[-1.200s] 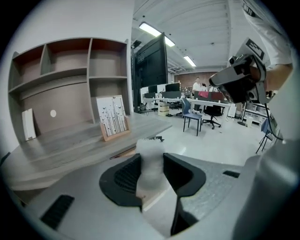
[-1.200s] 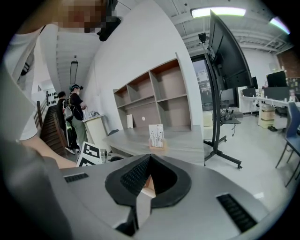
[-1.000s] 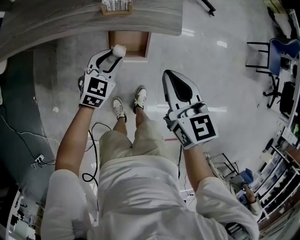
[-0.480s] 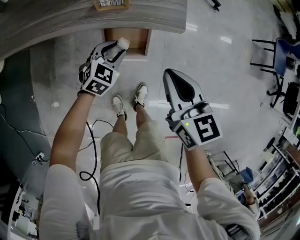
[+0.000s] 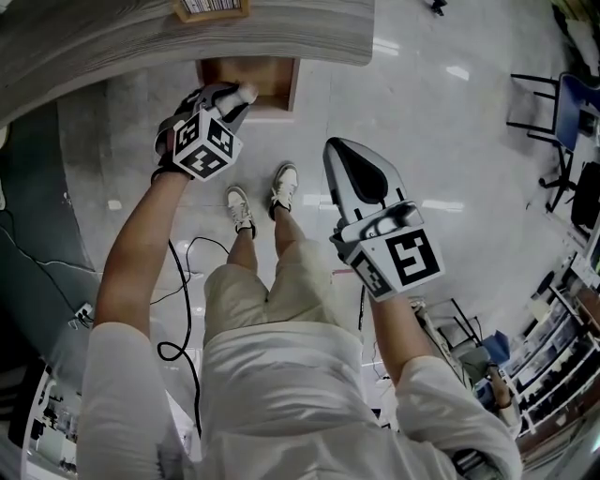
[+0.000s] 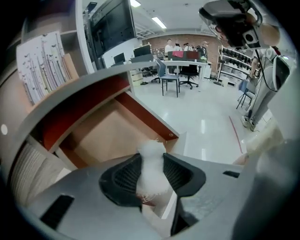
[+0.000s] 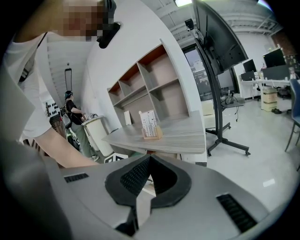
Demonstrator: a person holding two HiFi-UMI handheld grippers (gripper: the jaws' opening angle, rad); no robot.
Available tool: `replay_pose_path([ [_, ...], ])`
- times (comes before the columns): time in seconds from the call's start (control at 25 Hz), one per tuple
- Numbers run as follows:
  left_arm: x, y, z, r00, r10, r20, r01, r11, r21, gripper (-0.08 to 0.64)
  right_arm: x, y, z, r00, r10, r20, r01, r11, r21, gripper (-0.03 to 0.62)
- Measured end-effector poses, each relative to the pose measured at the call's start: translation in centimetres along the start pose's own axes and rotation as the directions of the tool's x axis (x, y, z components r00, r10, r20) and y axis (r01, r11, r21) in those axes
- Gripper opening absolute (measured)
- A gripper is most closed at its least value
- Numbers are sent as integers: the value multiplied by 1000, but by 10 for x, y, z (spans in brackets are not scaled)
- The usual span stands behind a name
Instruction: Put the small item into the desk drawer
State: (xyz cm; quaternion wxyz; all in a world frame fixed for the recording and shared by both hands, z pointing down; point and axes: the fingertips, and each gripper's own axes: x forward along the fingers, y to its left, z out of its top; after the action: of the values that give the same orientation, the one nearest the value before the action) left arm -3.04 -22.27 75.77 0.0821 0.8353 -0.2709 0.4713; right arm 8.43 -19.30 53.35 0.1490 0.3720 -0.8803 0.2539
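Note:
A small white fluffy item [image 5: 247,93] is clamped between the pads of my left gripper [image 5: 238,97], which is shut on it. It hangs at the front edge of the open wooden desk drawer [image 5: 269,73], pulled out from under the grey desk [image 5: 300,33]. In the left gripper view the white item [image 6: 153,180] sticks out past the jaws of the left gripper [image 6: 151,163], with the bare drawer bottom [image 6: 105,136] just beyond. My right gripper [image 5: 349,150] is held over the floor to the right, shut and with nothing in it; the right gripper [image 7: 149,158] shows its tips meeting.
A wooden card holder [image 5: 211,8] stands on the desk above the drawer. The person's shoes [image 5: 279,190] and a black cable [image 5: 178,300] are on the floor below. Chairs [image 5: 562,112] and shelves [image 5: 553,375] line the right side.
My left gripper has moved forward and slightly left with the white item, from in front of the drawer to its front edge. The right gripper has barely moved.

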Motion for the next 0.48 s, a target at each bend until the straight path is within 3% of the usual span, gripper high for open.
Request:
replay_pose_path([
  [0.12,15,-6,-3,998,-32,-48,34,999,37,158,0,-5,-4,1000,-3,-6,3,1000,8,-3],
  [0.48,53,-10,-14,981,-100,-168,107,993,38,158,1,-18,-12,1000,-10,-25,10,1000,21,-3],
])
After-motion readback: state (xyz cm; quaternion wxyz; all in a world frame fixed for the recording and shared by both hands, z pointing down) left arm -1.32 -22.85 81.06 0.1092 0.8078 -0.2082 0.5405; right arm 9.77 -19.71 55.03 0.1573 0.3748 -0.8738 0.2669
